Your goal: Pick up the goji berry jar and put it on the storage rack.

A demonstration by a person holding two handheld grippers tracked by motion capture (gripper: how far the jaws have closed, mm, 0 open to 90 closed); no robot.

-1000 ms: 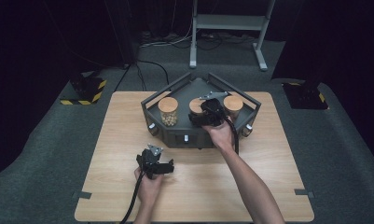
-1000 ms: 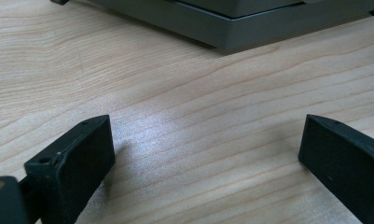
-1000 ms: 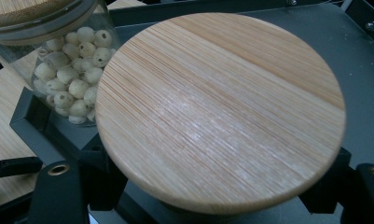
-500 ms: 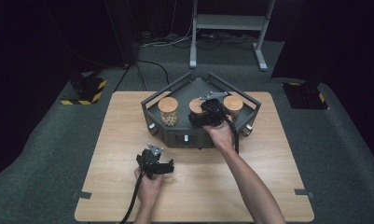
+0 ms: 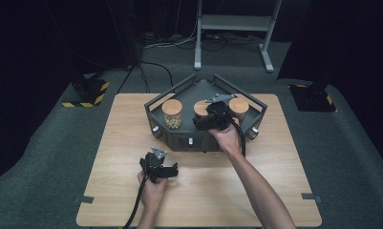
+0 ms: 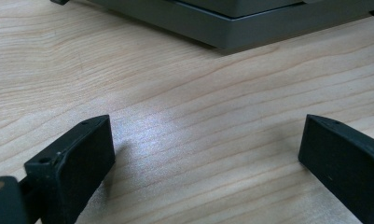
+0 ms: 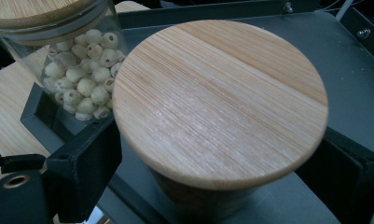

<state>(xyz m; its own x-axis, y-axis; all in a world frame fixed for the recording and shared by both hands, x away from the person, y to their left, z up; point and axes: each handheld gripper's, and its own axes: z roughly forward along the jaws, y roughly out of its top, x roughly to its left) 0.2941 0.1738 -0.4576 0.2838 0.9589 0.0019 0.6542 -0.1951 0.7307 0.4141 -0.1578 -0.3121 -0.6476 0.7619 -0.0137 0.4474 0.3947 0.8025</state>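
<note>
My right gripper [image 5: 217, 116], centre frame, has just been opening around the middle jar [image 7: 220, 100] in the tray [image 5: 198, 141]; jar released. Left gripper [image 6: 208, 154] rests open on the table [image 6: 175, 93].

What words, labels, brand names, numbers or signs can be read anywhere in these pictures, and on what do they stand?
None: no readable text in any view.
The round bamboo lids of the glass jars are plain wood grain.
The dark grey metal tray, the light wooden table and the black grippers' jaws carry no lettering.
The yellow-and-black striped floor base bears a hazard pattern, no words.
</note>
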